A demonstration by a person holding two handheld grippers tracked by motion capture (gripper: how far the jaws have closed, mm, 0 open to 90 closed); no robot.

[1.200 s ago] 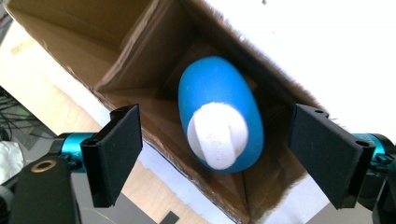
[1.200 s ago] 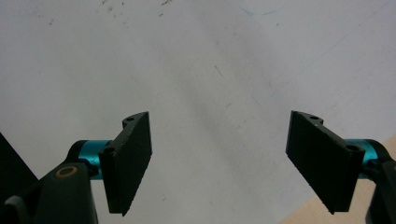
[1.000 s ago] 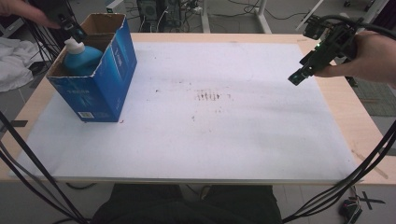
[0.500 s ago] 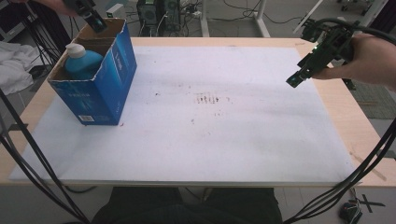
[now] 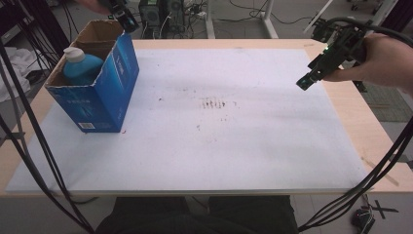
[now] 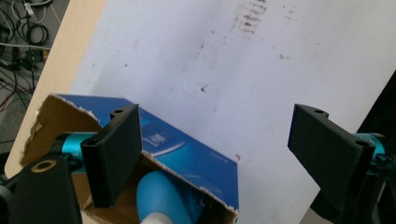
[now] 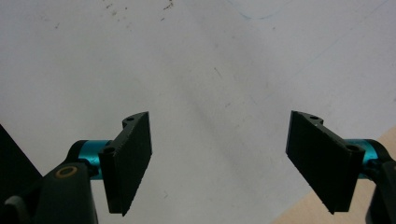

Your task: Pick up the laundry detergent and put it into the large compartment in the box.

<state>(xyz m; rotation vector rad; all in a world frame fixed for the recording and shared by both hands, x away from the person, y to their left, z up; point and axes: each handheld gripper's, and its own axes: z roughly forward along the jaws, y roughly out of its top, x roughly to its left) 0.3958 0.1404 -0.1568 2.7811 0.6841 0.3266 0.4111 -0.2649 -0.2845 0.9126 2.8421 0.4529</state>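
One blue carton (image 5: 97,92); one blue bottle (image 5: 80,66) inside, maybe more hidden; two grippers (image 5: 124,14) (image 5: 304,83).

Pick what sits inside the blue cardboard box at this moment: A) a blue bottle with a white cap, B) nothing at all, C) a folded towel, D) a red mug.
A: in the high view a blue bottle with a white cap stands inside the open blue cardboard box, and the left gripper view shows it there too, below the open left claw.

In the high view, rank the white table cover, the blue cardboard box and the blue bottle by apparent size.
1. White table cover, largest by far.
2. Blue cardboard box.
3. Blue bottle, smallest, though only its top shows above the box rim.
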